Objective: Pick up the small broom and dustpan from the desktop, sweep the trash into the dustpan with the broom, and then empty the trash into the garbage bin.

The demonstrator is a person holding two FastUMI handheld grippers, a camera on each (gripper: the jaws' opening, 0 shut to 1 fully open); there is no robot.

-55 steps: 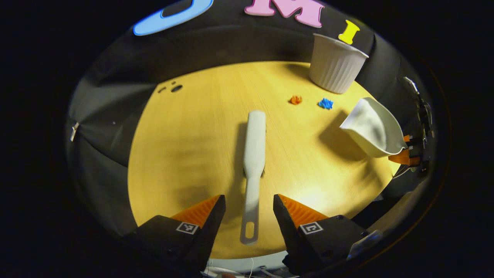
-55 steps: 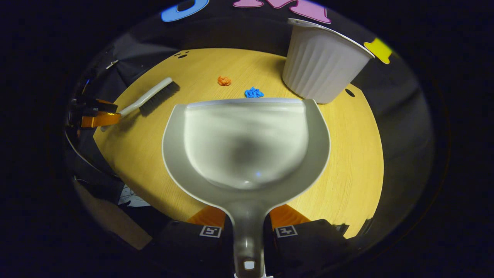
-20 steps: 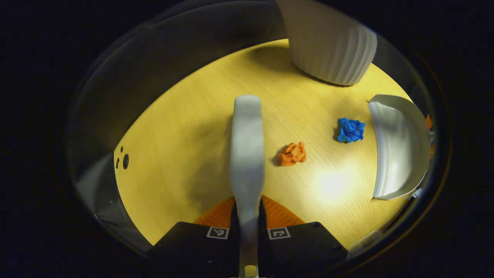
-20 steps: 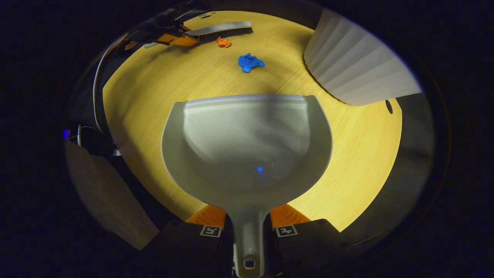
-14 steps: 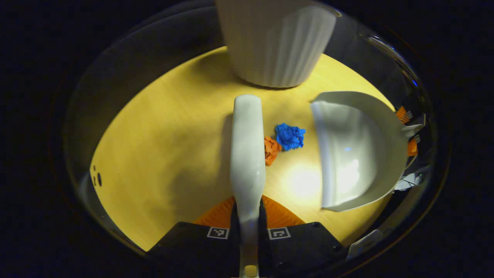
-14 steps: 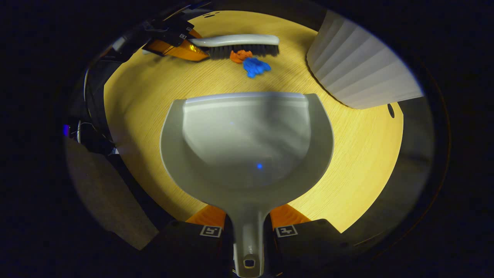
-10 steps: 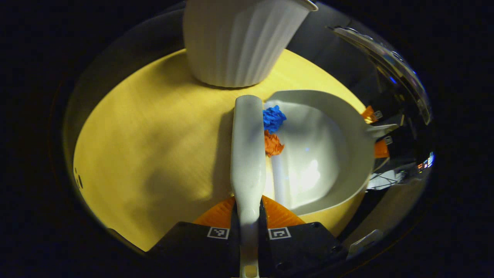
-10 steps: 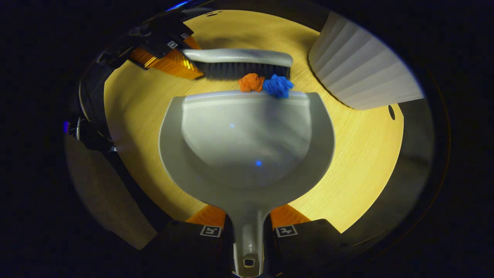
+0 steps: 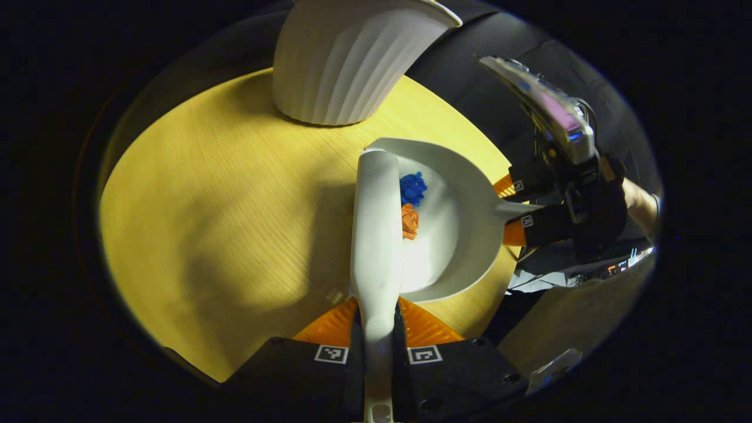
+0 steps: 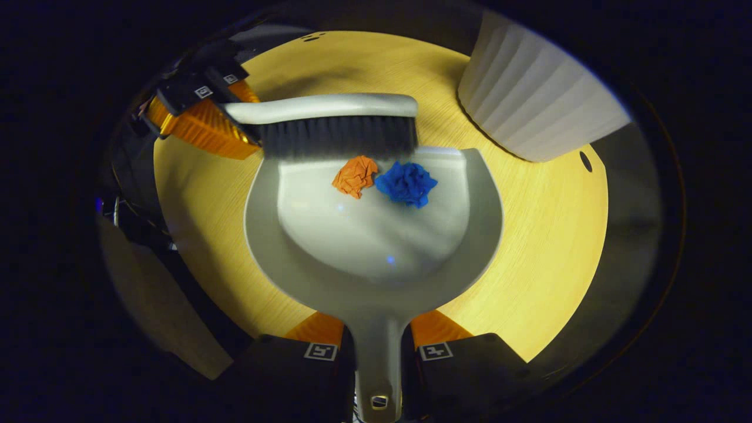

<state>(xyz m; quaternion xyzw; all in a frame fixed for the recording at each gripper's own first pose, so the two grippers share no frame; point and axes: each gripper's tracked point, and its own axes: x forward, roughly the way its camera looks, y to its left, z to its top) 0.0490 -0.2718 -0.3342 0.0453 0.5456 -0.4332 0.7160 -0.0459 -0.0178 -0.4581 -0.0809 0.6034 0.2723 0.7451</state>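
My left gripper [image 9: 377, 320] is shut on the handle of the white broom [image 9: 376, 235], which also shows in the right gripper view as the broom [image 10: 329, 111] with dark bristles resting at the dustpan's front lip. My right gripper [image 10: 376, 335] is shut on the handle of the grey dustpan [image 10: 376, 247]. An orange paper wad [image 10: 355, 175] and a blue paper wad [image 10: 406, 183] lie inside the pan, just past the bristles. In the left gripper view the dustpan [image 9: 464, 235] sits right of the broom, holding the blue wad [image 9: 413, 188] and orange wad [image 9: 409, 221], with the right gripper [image 9: 517, 205] behind it.
A white ribbed garbage bin [image 9: 346, 59] stands on the round yellow wooden table [image 9: 223, 194], beyond the dustpan; it also appears as the bin [image 10: 534, 106] at upper right. A hand [image 9: 637, 205] holds the right gripper. The table's edge runs close behind the dustpan handle.
The broom swept the orange and blue wads across the table, over the pan's lip and into the dustpan. The dustpan stayed about in place.
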